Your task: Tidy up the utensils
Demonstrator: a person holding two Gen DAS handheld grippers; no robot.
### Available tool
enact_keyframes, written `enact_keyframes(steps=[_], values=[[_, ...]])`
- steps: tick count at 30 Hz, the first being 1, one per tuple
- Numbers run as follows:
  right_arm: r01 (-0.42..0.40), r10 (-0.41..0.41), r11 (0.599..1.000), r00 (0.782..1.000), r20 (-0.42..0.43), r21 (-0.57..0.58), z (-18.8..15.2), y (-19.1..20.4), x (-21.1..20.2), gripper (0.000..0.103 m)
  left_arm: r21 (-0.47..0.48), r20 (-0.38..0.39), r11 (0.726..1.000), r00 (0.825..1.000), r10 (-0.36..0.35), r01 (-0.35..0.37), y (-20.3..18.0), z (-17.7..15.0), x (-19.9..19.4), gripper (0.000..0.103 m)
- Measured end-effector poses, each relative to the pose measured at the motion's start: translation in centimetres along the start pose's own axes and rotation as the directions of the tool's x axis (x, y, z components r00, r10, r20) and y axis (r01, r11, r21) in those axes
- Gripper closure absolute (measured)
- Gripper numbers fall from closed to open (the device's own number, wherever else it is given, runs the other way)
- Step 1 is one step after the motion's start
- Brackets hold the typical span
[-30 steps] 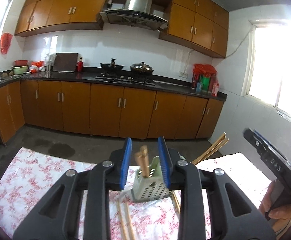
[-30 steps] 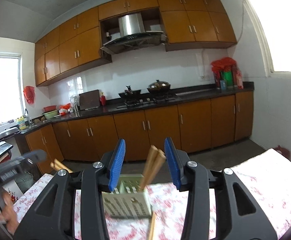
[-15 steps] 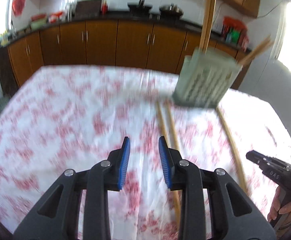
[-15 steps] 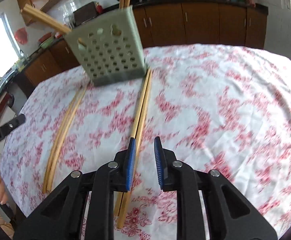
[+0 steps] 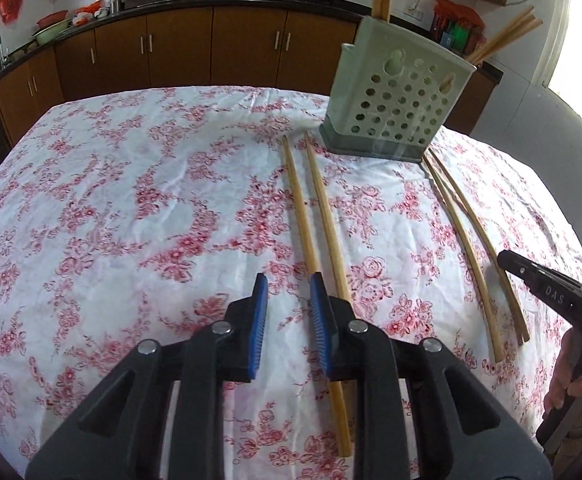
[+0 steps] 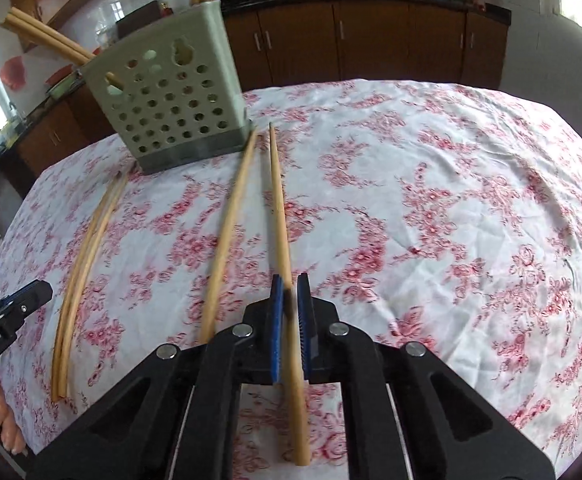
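A pale green perforated holder (image 5: 399, 96) (image 6: 167, 96) stands on the far side of the table with chopsticks upright and slanting in it. Two pairs of wooden chopsticks lie on the cloth before it. My right gripper (image 6: 289, 288) is shut on one chopstick (image 6: 277, 200), whose thick end runs back between the pads; its mate (image 6: 231, 224) lies just left. My left gripper (image 5: 289, 284) is low over the other pair (image 5: 319, 208); its jaws are closing with only cloth between the pads, and the sticks pass at and under its right finger (image 5: 319, 312).
A white cloth with red flowers (image 5: 131, 208) covers the table, whose far edge drops toward brown kitchen cabinets (image 5: 179, 48). The right gripper's finger (image 5: 547, 292) and a hand (image 5: 571, 384) show at the left view's right edge. The other pair of chopsticks (image 5: 467, 248) lies beside them.
Both grippers tipped down from facing the kitchen and sank to the table. The right jaws closed onto a chopstick. The left jaws narrowed a little.
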State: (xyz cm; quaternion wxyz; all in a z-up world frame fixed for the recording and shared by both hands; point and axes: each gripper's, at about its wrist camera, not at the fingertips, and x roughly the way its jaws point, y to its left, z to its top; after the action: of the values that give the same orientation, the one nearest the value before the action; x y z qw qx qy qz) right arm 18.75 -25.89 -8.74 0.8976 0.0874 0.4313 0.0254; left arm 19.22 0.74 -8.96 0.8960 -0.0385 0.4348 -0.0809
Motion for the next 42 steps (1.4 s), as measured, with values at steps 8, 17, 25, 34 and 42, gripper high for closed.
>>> enact_keyframes(steps=[8,17,25,34,42], values=[[-0.024,0.024,1.0,1.0,-0.01,0.01,-0.6,-0.7,-0.4,0.095,0.061,-0.023,0.998,1.0,0.015,-0.013,-1.6,-0.6,1.1,0.086],[0.011,-0.011,0.998,1.0,0.0,-0.058,-1.0,-0.1,-0.5,0.095,0.076,-0.014,0.993,0.996,0.089,-0.088,-0.9,0.0,2.0,0.094],[0.083,-0.083,0.996,0.996,0.025,-0.031,1.7,-1.6,1.1,0.095,0.006,-0.003,0.982,0.982,0.186,-0.186,4.4,2.8,3.4,0.093],[0.057,-0.057,0.998,0.998,0.014,-0.013,2.4,-2.4,1.2,0.094,-0.01,0.014,0.984,0.984,0.176,-0.176,6.2,3.9,3.8,0.091],[0.089,-0.087,0.995,0.995,0.048,-0.052,1.8,-1.6,1.2,0.095,-0.037,0.017,0.989,0.99,0.141,-0.14,6.7,3.7,3.8,0.091]])
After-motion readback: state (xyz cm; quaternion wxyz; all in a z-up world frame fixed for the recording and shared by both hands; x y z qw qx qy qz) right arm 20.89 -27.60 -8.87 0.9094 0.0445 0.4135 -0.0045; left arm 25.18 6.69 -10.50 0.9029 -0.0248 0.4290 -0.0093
